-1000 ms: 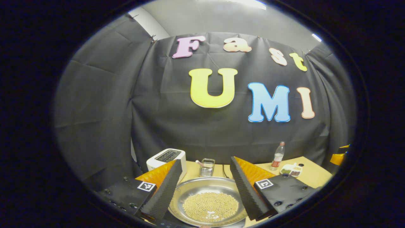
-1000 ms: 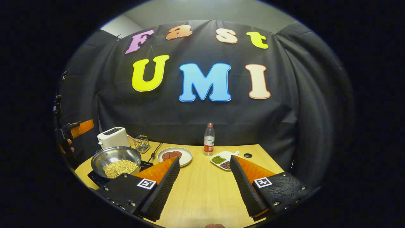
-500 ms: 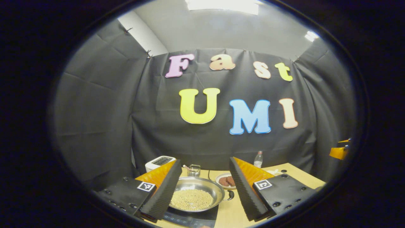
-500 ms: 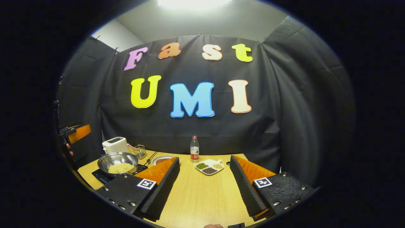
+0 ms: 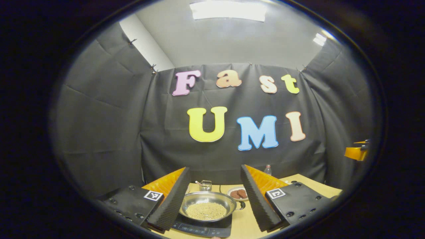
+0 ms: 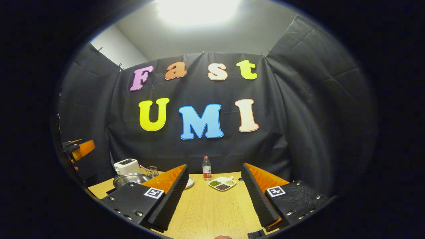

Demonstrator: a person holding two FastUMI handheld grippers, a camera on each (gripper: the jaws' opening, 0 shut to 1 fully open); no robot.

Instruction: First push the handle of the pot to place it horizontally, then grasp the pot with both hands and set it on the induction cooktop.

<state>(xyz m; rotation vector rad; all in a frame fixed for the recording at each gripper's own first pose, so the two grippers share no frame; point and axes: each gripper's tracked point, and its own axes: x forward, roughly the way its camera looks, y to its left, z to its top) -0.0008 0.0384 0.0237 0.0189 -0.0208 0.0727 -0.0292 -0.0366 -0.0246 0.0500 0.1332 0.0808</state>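
The shiny steel pot (image 5: pixel 207 205), loaded with pale yellow beans, sits square on the flat black induction cooktop (image 5: pixel 202 227) at the left of the light wooden bench (image 6: pixel 212 212), so I'd call the placing done; its small dark handle (image 5: pixel 241 204) juts to the side, looking level. The left claw (image 5: pixel 215 196) hangs spread wide, gripping nothing, the pot framed between its fingers but well off, and the right claw (image 6: pixel 215 194) gapes just as wide above bare bench, nothing held
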